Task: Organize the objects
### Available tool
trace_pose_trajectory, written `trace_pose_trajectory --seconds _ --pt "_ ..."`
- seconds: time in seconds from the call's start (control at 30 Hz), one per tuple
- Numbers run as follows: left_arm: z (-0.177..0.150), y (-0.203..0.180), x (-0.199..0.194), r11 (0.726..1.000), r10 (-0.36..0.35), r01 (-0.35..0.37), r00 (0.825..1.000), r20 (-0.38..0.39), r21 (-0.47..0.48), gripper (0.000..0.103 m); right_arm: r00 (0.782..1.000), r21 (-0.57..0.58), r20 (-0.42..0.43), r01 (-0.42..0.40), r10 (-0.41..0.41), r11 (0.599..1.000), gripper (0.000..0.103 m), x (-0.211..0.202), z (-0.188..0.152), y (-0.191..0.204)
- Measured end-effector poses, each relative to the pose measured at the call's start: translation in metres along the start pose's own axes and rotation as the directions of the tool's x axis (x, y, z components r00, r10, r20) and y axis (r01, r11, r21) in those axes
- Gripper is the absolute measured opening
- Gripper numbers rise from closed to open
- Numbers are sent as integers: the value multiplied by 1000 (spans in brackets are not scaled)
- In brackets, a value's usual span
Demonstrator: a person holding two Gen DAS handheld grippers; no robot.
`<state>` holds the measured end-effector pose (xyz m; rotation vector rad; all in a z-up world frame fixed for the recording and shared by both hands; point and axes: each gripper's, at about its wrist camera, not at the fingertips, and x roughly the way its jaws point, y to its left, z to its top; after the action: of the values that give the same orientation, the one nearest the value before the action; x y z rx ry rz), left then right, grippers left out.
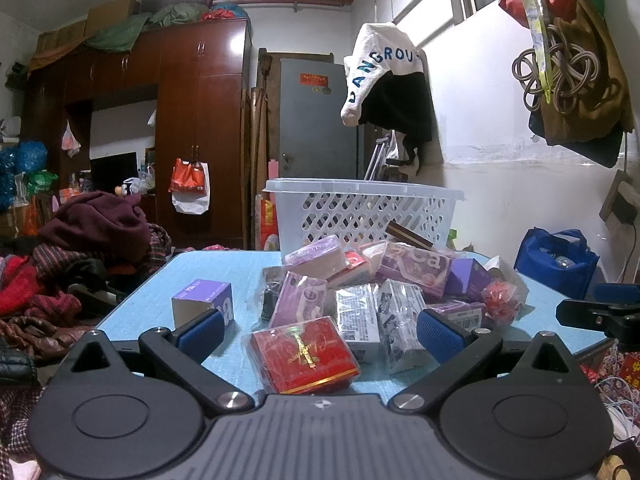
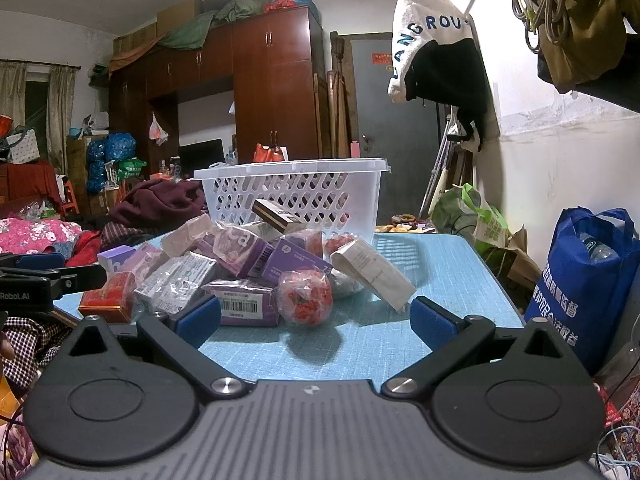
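Note:
A heap of small wrapped boxes lies on the blue table (image 1: 200, 276) (image 2: 448, 280), in front of a white lattice basket (image 1: 360, 208) (image 2: 296, 196). In the left wrist view a red gift box (image 1: 304, 354) sits nearest, right between the wide-open fingers of my left gripper (image 1: 318, 334), untouched. A lone purple-and-white box (image 1: 202, 304) stands to its left. In the right wrist view my right gripper (image 2: 314, 322) is open and holds nothing, just short of a red wrapped ball (image 2: 306, 296) and a purple barcode box (image 2: 244, 306). The left gripper's side shows at that view's left edge (image 2: 40, 276).
Heaped clothes (image 1: 80, 248) lie left of the table. A blue tote bag (image 2: 584, 280) and a green bag (image 2: 472, 208) stand on the right by the white wall. Garments hang above the basket (image 1: 388, 80). Wardrobes (image 1: 180, 120) fill the back of the room.

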<state>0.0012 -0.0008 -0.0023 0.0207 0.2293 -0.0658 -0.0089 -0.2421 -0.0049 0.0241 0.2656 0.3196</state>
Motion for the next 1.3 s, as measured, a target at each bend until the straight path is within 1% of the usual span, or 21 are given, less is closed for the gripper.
trace_pose_trajectory --seconds 0.23,0.43,0.87,1.3 --pt "-2 -1 0 1000 0 0 1000 3 7 103 1000 -1 -3 -1 1 1000 103 1 -1 0" --pt "-2 -1 1 999 6 -6 1000 0 36 103 1000 -1 -4 -1 1 1000 103 1 -2 0" --pt "-3 -2 1 998 13 -13 1000 -2 64 103 1000 -2 -4 -1 1 1000 103 2 -1 0" --pt "-6 -3 3 997 12 -12 1000 -7 71 103 1000 -2 -5 0 0 1000 103 2 -2 0"
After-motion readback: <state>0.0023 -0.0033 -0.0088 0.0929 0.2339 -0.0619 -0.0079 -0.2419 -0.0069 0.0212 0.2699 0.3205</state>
